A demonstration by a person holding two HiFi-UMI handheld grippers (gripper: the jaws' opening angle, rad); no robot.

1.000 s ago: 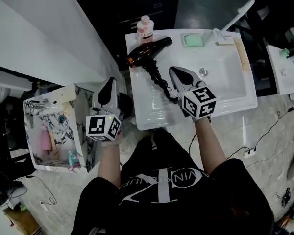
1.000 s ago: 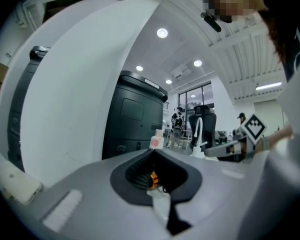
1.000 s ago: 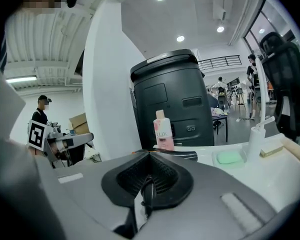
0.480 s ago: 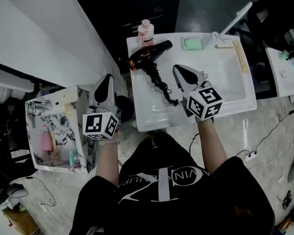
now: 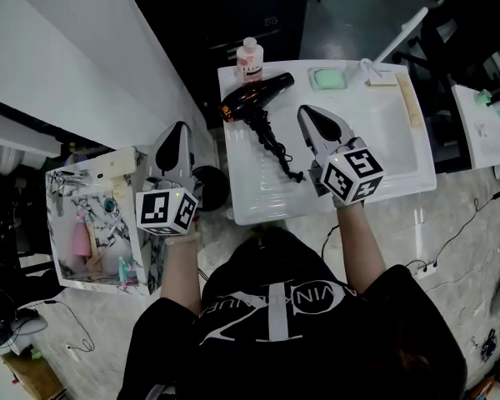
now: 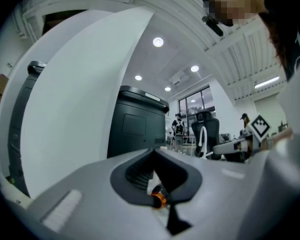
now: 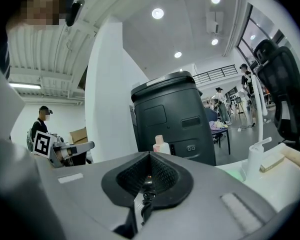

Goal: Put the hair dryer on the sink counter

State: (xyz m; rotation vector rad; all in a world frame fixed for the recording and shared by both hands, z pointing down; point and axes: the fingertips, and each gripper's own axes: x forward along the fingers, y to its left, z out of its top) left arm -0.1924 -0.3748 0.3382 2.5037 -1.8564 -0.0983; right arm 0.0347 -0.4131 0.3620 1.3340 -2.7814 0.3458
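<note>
The right tool [image 5: 307, 113] is grey and pointed. Its jaws are pressed together with nothing in them. It hangs over the smooth white desk [image 5: 246, 202], just right of the curly black cord [image 5: 275, 147]. The left tool [image 5: 180, 129] is closed and empty too, left of the desk. The dryer [image 5: 258, 95], shiny black with an orange ring, lies flat at the desk's upper left, by a pink bottle [image 5: 250, 58]. A green block [image 5: 327, 77] sits along the top edge.
</note>
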